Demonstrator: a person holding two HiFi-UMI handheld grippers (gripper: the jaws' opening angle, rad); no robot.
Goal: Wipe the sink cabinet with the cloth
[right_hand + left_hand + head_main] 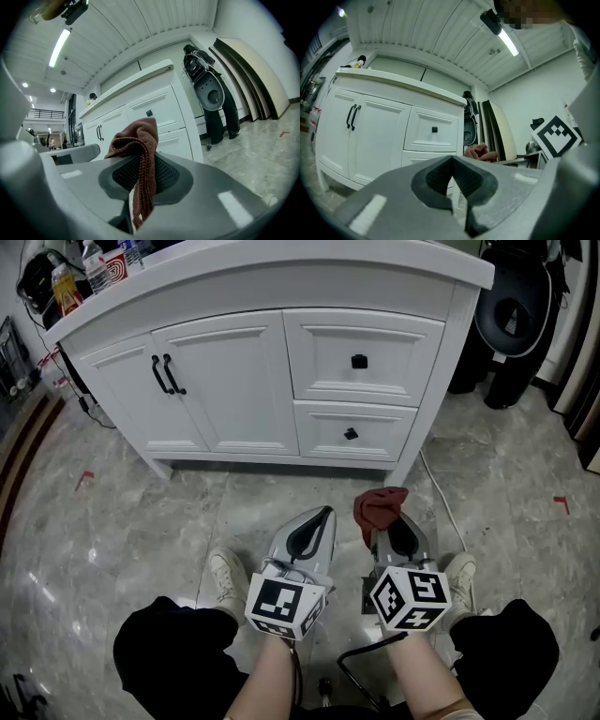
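The white sink cabinet stands ahead, with two doors at the left and two drawers at the right; it also shows as the cabinet and the cabinet. My right gripper is shut on a dark red cloth, which bunches above the jaws and hangs between them as the cloth. My left gripper is shut and holds nothing; its tips meet in the left gripper view. Both grippers hover low over the floor, a short way in front of the cabinet's drawers.
Bottles sit on the countertop's left end. A dark appliance stands right of the cabinet, with boards leaning beside it. A cable runs on the grey marbled floor. My shoes are below the grippers.
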